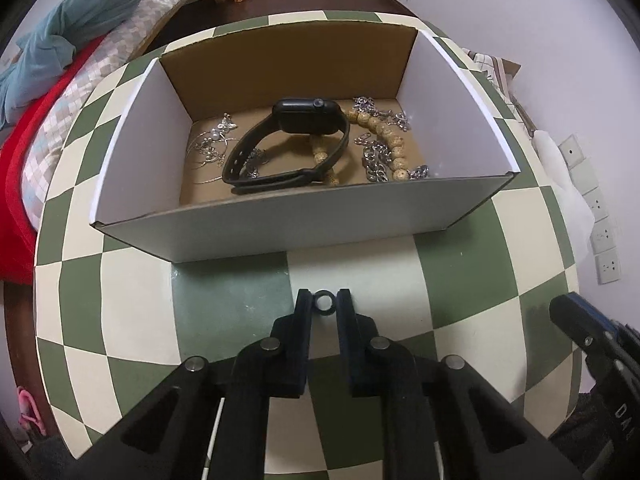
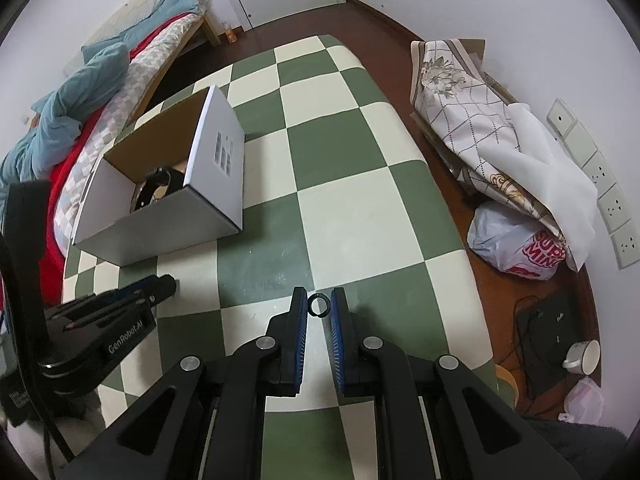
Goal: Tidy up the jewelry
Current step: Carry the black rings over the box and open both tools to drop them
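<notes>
The box (image 1: 280,220) sits on the checkered desk (image 1: 460,280) straight ahead of the left claw (image 1: 322,304) and up-left of the right claw (image 2: 319,305), so the left one is nearer. Watch (image 1: 308,116), beads (image 1: 380,128) and chains (image 1: 376,160) lie inside. Each claw is clamped on a small dark ring (image 1: 323,303), held upright at the tips.

Right gripper (image 2: 319,305) pinches a small black ring (image 2: 318,305) above the green-and-cream checkered table (image 2: 340,208); open white cardboard box (image 2: 168,216) sits left.
</notes>
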Action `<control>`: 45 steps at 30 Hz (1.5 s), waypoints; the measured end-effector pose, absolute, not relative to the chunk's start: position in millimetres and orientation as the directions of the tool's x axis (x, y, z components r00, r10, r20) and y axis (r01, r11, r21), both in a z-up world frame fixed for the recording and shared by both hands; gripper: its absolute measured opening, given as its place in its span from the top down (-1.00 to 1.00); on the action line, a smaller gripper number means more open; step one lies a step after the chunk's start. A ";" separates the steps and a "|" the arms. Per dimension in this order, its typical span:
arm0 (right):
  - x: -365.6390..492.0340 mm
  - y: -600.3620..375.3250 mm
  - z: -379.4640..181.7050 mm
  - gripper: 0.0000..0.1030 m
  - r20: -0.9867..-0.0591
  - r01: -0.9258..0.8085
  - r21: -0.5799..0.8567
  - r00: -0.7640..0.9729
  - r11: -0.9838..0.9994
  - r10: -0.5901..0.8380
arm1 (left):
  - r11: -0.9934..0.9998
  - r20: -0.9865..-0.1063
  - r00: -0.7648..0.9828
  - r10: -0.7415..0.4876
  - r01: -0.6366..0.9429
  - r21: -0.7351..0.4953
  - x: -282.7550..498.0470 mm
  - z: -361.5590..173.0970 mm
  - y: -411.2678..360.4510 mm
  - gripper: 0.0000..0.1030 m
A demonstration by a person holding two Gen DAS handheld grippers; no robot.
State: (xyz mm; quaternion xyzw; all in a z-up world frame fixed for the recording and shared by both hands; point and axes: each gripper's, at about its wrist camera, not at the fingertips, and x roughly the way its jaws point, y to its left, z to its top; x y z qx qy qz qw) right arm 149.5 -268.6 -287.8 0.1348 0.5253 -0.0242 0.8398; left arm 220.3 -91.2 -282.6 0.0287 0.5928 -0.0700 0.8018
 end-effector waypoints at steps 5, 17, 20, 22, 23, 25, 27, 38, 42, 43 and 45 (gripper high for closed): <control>150.6 -266.6 -281.6 0.76 -0.881 0.177 0.213 0.461 0.961 0.110 | 0.987 -0.955 0.285 -0.089 0.151 -0.047 218.1 -279.7 -90.9 0.81; 180.2 -231.0 -213.6 0.76 -0.822 0.032 0.299 0.516 0.954 0.240 | 0.990 -0.898 0.422 -0.124 0.109 -0.085 235.6 -175.3 -47.4 0.81; 206.9 -215.6 -206.4 0.76 -0.822 -0.007 0.287 0.512 0.958 0.250 | 0.993 -0.900 0.423 -0.108 0.094 -0.076 260.3 -174.6 -39.0 0.81; 227.7 -206.9 -207.4 0.76 -0.829 -0.023 0.281 0.499 0.960 0.254 | 0.994 -0.907 0.408 -0.101 0.082 -0.074 275.3 -181.9 -34.8 0.81; 237.2 -204.4 -208.8 0.76 -0.831 -0.024 0.280 0.494 0.960 0.255 | 0.994 -0.911 0.398 -0.106 0.080 -0.081 282.4 -185.9 -32.5 0.81; 256.7 -198.2 -213.5 0.76 -0.845 -0.032 0.256 0.479 0.966 0.239 | 0.994 -0.918 0.384 -0.103 0.074 -0.081 291.8 -192.3 -29.9 0.81; 272.6 -194.2 -219.6 0.76 -0.858 -0.039 0.240 0.460 0.970 0.230 | 0.994 -0.922 0.373 -0.105 0.072 -0.084 299.6 -196.4 -27.7 0.81; 292.2 -195.1 -232.2 0.29 -0.901 -0.009 0.181 0.400 0.983 0.170 | 0.999 -0.928 0.372 -0.035 0.012 -0.033 308.1 -196.4 -19.7 0.54; 281.0 -196.5 -226.2 -0.37 -0.906 0.002 0.133 0.405 0.991 0.121 | 1.000 -0.907 0.421 0.004 -0.018 -0.004 297.5 -182.0 -11.9 -0.31; 277.9 -197.3 -225.2 -0.37 -0.908 0.006 0.134 0.403 0.991 0.120 | 1.000 -0.902 0.432 0.013 -0.027 0.001 295.2 -178.7 -9.6 -0.60; 271.2 -199.2 -223.2 -0.50 -0.913 0.022 0.113 0.397 0.993 0.095 | 0.999 -0.893 0.449 0.021 -0.043 0.002 289.4 -172.6 -3.8 -0.66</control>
